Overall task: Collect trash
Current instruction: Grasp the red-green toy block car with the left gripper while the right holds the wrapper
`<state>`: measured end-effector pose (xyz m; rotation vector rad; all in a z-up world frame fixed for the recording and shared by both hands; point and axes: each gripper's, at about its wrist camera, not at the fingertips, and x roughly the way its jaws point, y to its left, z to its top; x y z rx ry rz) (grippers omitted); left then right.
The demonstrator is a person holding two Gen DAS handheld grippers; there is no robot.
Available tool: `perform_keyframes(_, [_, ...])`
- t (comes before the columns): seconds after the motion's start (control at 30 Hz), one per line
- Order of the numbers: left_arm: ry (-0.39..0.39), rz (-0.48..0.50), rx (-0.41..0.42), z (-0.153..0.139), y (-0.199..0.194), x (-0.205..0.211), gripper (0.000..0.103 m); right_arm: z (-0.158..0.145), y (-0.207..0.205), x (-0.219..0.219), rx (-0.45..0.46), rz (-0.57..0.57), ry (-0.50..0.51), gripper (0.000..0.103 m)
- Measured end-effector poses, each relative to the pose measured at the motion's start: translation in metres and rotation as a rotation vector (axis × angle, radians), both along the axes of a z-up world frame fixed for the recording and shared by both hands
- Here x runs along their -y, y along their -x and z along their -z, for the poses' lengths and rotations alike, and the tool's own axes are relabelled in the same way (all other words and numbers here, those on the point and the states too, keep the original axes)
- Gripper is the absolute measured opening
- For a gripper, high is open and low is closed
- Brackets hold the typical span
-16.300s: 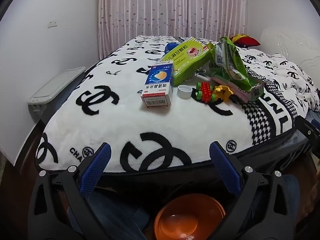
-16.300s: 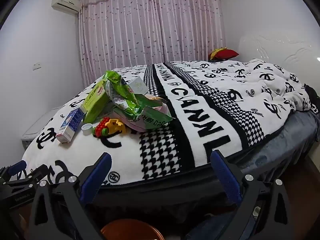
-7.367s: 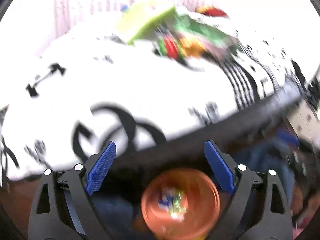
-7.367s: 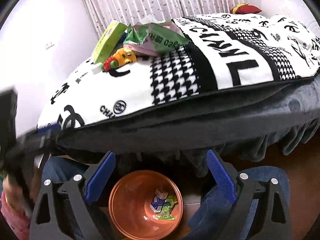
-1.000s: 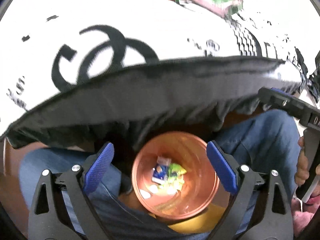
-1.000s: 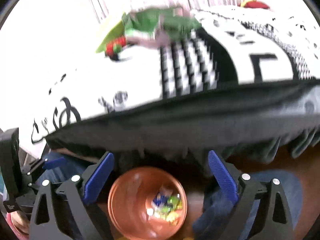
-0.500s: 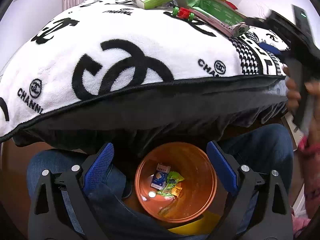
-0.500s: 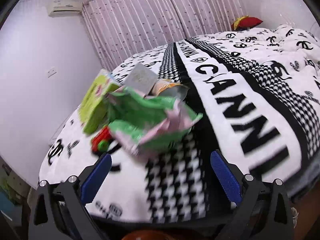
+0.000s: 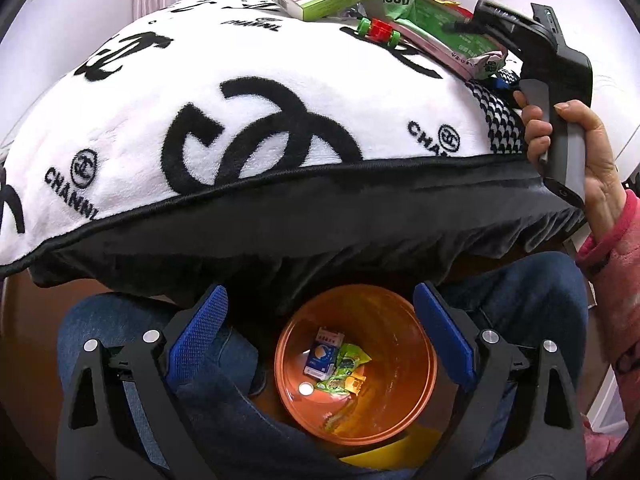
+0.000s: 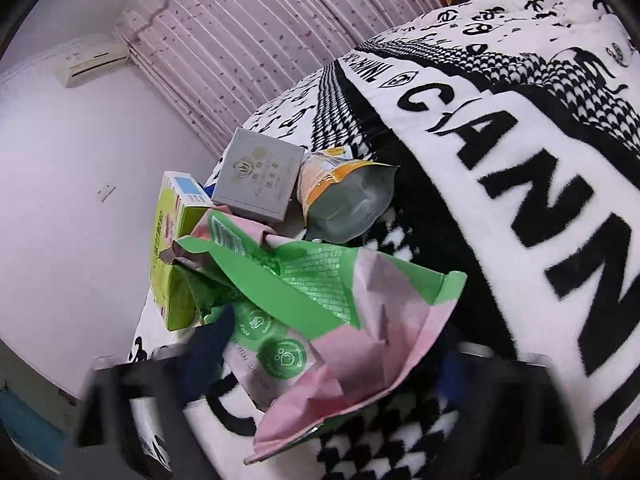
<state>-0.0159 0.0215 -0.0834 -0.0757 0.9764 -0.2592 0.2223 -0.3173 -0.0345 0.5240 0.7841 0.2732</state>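
Observation:
My left gripper is open and empty, held over the orange bin on the floor between the person's knees. A blue medicine box, a white cap and green wrappers lie in the bin. My right gripper is blurred and open, its fingers either side of the green and pink bag on the bed. The bag also shows in the left wrist view. A green box, a grey box and an orange pouch lie behind the bag.
The black and white blanket covers the bed and hangs over its edge above the bin. A red and green toy lies beside the bag. The person's hand holds the right gripper's handle. Curtains hang behind the bed.
The right gripper has risen from over the bin to the bed and moved in close on the green and pink bag. The left gripper stays over the bin.

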Motion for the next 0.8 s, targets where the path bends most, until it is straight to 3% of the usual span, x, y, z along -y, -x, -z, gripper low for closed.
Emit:
perform_keyframes(0.13, [0.003,-0.007,-0.002,0.000,0.001,-0.002,0.092,0.003,0.004,0.005,-0.010,-0.008,-0.026,0.045])
perform_keyframes(0.6, [0.005,-0.011,0.022,-0.008,-0.001,0.000,0.092,-0.033,0.061,0.030,0.109,0.053,-0.001,0.041])
perform_keyframes(0.8, [0.003,0.008,0.102,-0.035,-0.018,0.012,0.092,-0.061,0.105,0.038,0.185,0.048,0.034,0.041])
